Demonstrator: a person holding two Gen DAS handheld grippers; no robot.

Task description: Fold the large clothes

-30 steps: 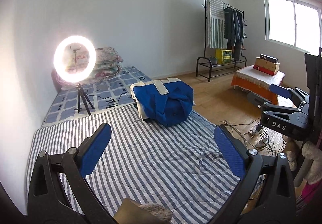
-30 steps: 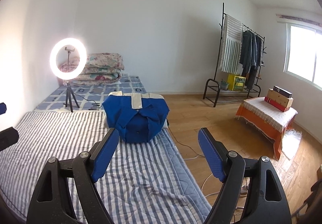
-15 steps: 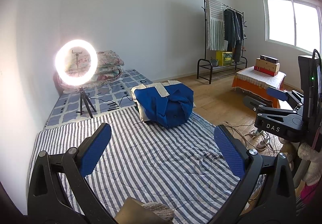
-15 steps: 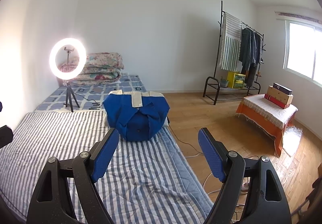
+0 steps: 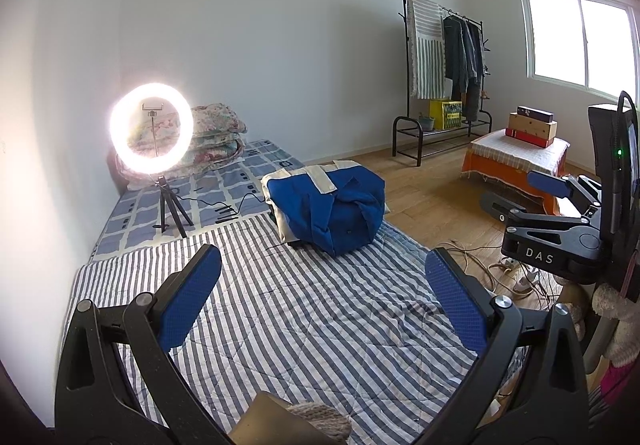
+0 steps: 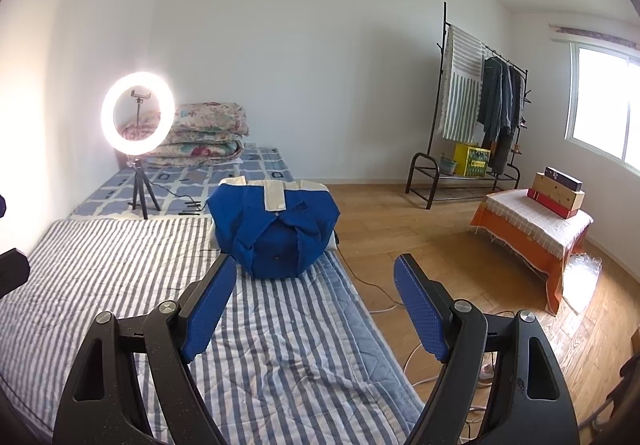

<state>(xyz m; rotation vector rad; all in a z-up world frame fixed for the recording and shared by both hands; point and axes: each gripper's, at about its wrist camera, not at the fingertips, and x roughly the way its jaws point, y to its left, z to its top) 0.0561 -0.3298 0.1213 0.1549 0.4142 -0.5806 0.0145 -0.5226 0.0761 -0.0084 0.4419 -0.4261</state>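
A blue garment with cream trim [image 5: 326,207] lies folded in a bulky bundle at the far end of the striped quilt [image 5: 304,317]; it also shows in the right wrist view [image 6: 274,227]. My left gripper [image 5: 320,305] is open and empty, held above the quilt well short of the bundle. My right gripper [image 6: 316,309] is open and empty, held above the quilt's right edge, also short of the bundle. The right gripper's body [image 5: 560,245] shows at the right of the left wrist view.
A lit ring light on a tripod [image 5: 152,133] stands on the checked mattress [image 5: 224,189] beside folded floral quilts [image 6: 200,135]. Cables [image 5: 492,269] lie on the wood floor. A clothes rack [image 6: 480,105] and a low orange-covered table with boxes [image 6: 536,221] stand at right.
Both grippers have risen and tilted slightly, so the bundle sits a little lower in both views. The jaws stay open and the garment has not moved.
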